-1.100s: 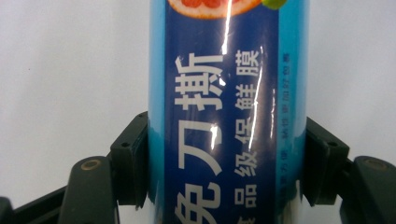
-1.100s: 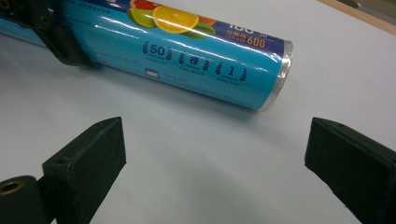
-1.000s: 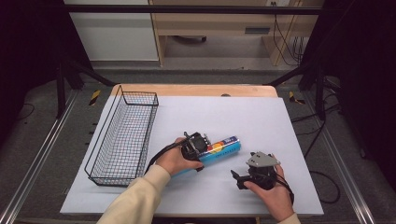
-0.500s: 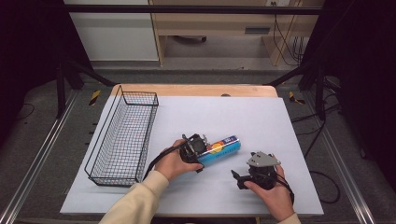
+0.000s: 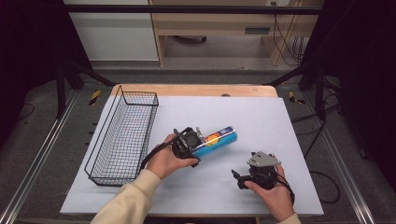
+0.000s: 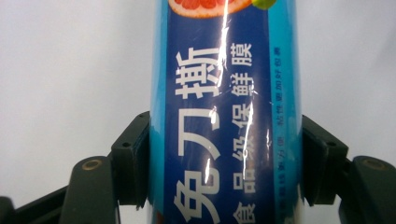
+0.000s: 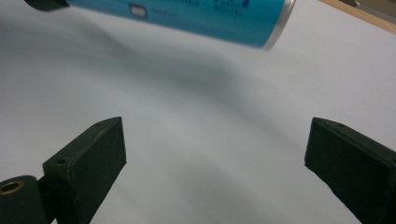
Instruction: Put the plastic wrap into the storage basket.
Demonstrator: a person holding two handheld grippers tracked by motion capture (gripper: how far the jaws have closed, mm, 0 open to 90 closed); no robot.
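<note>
a person seated at a white-covered table (image 5: 289, 126) works with two handheld grippers. the left gripper (image 5: 194, 140) pinches a blue cylindrical tube (image 5: 217, 139) printed with white chinese characters and a fruit picture, its jaws pressed against both sides of the tube (image 6: 219, 116) near one end. the tube is clear of the table near its middle, casting a shadow on the sheet below in the right gripper view (image 7: 196, 18). the right gripper (image 5: 239, 177) rests in the hand near the table's front edge, jaws spread wide with nothing between them. a black wire basket (image 5: 122, 135) stands at the left, well apart from the tube.
</note>
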